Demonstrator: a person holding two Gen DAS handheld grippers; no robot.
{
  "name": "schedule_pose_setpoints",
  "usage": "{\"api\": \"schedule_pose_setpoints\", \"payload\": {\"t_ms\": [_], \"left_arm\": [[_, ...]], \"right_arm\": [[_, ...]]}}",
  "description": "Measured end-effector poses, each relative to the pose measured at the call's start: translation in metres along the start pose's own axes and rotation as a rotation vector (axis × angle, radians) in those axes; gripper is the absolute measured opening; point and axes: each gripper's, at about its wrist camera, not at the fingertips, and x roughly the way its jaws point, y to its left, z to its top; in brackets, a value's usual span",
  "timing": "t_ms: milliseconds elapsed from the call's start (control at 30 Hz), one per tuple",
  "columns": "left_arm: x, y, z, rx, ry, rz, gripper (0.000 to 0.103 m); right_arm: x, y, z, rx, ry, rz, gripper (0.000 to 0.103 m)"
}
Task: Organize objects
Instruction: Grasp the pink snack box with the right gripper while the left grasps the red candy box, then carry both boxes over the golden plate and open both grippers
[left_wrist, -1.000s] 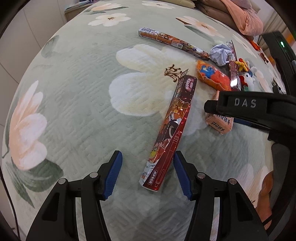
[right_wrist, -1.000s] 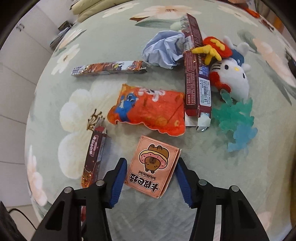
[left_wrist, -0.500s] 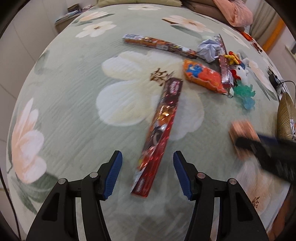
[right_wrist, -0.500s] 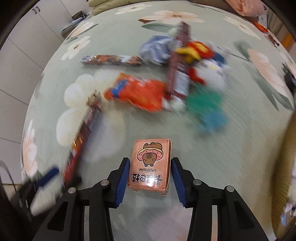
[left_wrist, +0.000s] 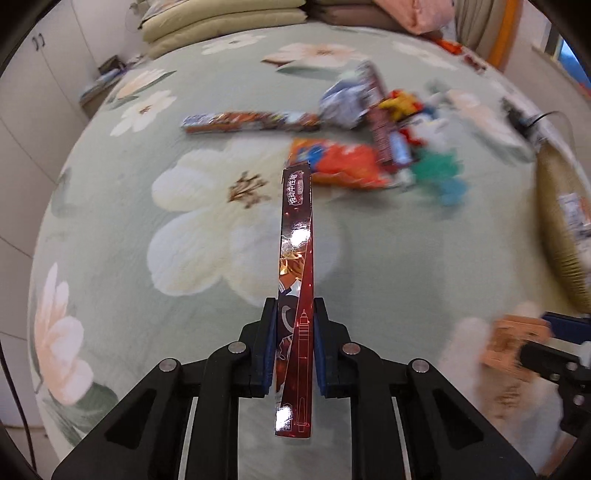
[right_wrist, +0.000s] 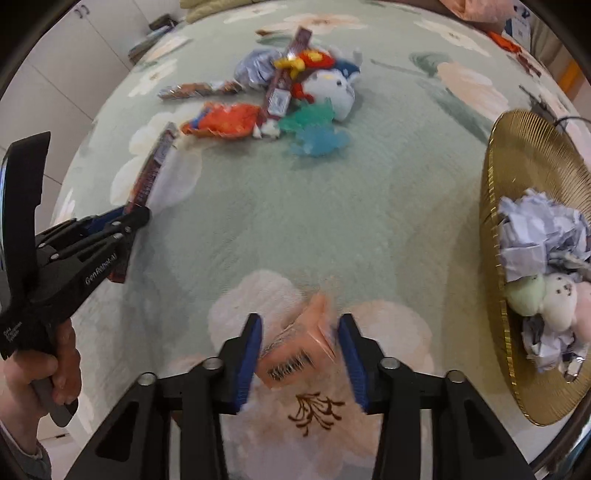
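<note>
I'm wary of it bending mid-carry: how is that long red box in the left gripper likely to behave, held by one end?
The long red box looks like thin, glossy cardboard, probably light. The left gripper clamps it near one end, so the far end may sag or swing. Its shiny faces could slip between the pads, and a hard squeeze might crease it.

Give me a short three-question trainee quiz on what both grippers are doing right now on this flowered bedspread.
1. True or false: the left gripper is shut on the long red box.
2. What sits between the right gripper's fingers? A) pink carton B) blue paper ball C) white plush
3. Fill in: crumpled paper lies on the gold ____.

Key: 1 true; 2 A, the pink carton; 3 plate.
</note>
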Motion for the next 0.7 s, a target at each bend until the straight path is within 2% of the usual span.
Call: {"api": "schedule_pose_setpoints", "payload": {"t_ms": [100,267,333,400,467,500,533,567,633,700], "left_arm": [[-0.031,-0.014,0.008,-0.037,-0.029,-0.087,0.014],[-0.065,-0.042,0.036,-0.056,-0.092,-0.16,0.014],[-0.071,-0.051,0.039,-0.066,-0.104,-0.166,0.014],[-0.074,-0.052,0.045,-0.083,-0.105,-0.168,0.014],[-0.073,-0.051,0.044,-0.096,-0.098,-0.166,0.014],[-0.071,-0.05,0.042,-0.101,-0.087,-0.166,0.014],[-0.069,-0.049,0.04,-0.102,-0.077,-0.161,0.014],[-0.068,-0.05,0.037,-0.1,-0.073,-0.154,0.014],[-0.065,-0.05,0.031,-0.09,-0.059,-0.132,0.014],[-0.064,-0.05,0.026,-0.092,-0.047,-0.12,0.014]], "right_arm": [[-0.026,0.002,-0.001,0.02,-0.056,0.042,0.035],[-0.064,-0.012,0.007,0.072,-0.139,0.082,0.021],[-0.079,-0.025,0.008,0.092,-0.178,0.087,0.019],[-0.086,-0.037,0.003,0.081,-0.165,0.115,0.019],[-0.079,-0.039,-0.001,0.072,-0.131,0.149,0.022],[-0.072,-0.039,-0.007,0.073,-0.101,0.162,0.03],[-0.065,-0.039,-0.013,0.078,-0.071,0.186,0.042],[-0.057,-0.039,-0.018,0.091,-0.043,0.217,0.047],[-0.039,-0.038,-0.027,0.147,0.005,0.286,0.05],[-0.023,-0.036,-0.027,0.218,0.029,0.31,0.05]]}}
